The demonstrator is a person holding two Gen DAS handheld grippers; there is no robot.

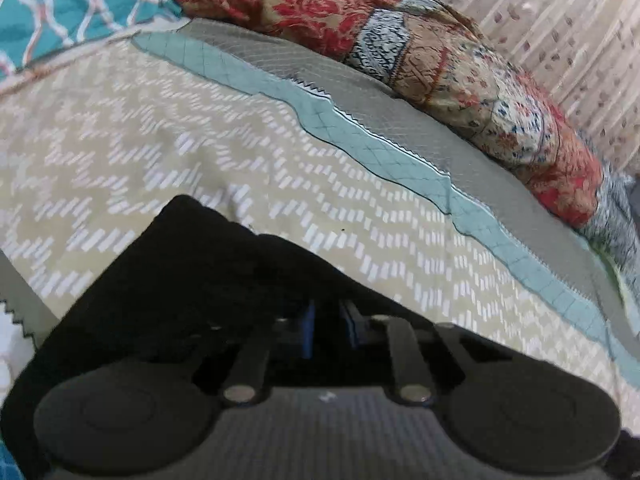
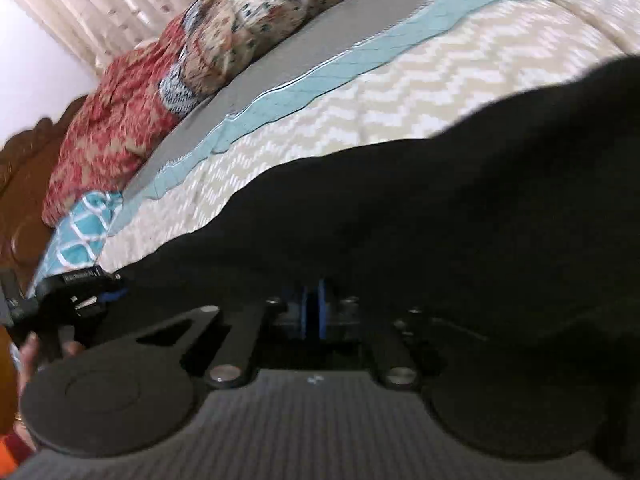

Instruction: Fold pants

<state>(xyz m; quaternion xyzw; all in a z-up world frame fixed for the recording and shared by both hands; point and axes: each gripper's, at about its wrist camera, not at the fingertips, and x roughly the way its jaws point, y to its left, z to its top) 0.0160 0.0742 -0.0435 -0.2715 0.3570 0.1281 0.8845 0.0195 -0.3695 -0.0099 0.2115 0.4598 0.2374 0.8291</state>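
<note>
The pants (image 2: 400, 220) are plain black, the bedspread (image 1: 160, 152) beige with white zigzags and a light blue border (image 1: 384, 152), the quilt (image 1: 460, 68) red floral.

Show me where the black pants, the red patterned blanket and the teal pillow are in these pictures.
black pants (image 2: 400, 220): right wrist view, middle of the dark cloth.
red patterned blanket (image 1: 304, 4): left wrist view, its red floral part.
teal pillow (image 1: 68, 12): left wrist view, its lattice-printed face.
</note>
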